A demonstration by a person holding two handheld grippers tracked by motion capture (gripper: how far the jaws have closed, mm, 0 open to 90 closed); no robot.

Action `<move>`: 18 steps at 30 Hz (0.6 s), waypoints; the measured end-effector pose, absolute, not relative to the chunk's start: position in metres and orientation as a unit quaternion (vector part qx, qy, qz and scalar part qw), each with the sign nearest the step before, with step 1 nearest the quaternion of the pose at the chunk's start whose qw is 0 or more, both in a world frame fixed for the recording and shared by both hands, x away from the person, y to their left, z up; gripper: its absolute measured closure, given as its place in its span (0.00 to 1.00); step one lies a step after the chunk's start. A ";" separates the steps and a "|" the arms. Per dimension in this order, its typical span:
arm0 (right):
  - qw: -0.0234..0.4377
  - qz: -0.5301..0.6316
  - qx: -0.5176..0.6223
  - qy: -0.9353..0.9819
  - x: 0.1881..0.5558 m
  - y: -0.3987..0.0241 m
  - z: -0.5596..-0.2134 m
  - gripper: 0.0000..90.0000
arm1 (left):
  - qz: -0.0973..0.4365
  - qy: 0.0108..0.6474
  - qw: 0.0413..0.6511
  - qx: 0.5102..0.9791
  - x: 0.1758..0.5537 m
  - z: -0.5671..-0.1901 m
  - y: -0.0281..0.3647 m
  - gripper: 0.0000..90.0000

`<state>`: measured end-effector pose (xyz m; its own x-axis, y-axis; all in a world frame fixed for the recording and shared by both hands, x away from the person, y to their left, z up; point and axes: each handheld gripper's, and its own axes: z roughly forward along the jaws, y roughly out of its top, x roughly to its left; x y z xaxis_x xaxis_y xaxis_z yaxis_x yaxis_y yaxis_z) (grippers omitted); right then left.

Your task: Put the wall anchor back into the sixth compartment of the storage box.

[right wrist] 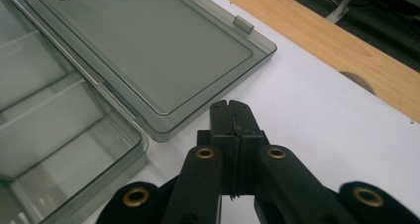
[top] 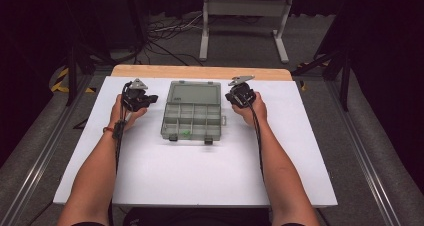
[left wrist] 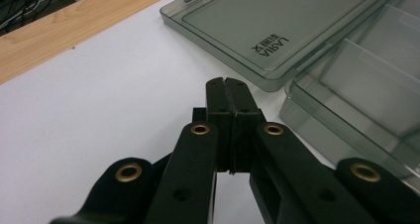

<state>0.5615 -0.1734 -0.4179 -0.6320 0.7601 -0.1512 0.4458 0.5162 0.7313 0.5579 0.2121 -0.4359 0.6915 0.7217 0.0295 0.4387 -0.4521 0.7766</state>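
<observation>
Organizer box [top: 192,120] lies open at the middle of the white table [top: 150,176], its lid [top: 194,92] folded flat toward the far side and its divided tray toward the near side. One small green item [top: 185,133] sits in a near compartment.

Left tool [top: 150,100] rests just left of the lid's corner, jaws pressed together on nothing. Right tool [top: 229,97] sits just right of the lid, likewise pressed together and empty (both gripper views show the pads meeting flush, table beneath).

Risks as I judge them:
- Closed tips cannot take the thin lid edge. Pushing at it would likely slide the light box across the smooth table.
- Lifting from one side only could twist the hinge or tip the tray, and the green item would spill out.
- Clear plastic hides the edges, so a misjudged approach is easy.
</observation>
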 end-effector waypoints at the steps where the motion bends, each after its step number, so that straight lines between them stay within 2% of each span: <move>1: 0.235 0.324 0.361 0.842 0.564 -0.171 -0.420 1.00 | 0.182 0.350 0.387 0.834 0.559 -0.436 0.211 1.00; 18: 0.208 0.285 0.365 0.861 0.575 -0.163 -0.435 1.00 | 0.163 0.345 0.353 0.854 0.568 -0.451 0.192 1.00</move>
<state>0.5753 -0.1628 -0.4349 -0.6465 0.7480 -0.1504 0.5103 0.5704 0.6436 0.5682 0.1918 -0.4509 0.7087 0.7046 0.0353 0.4740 -0.5126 0.7159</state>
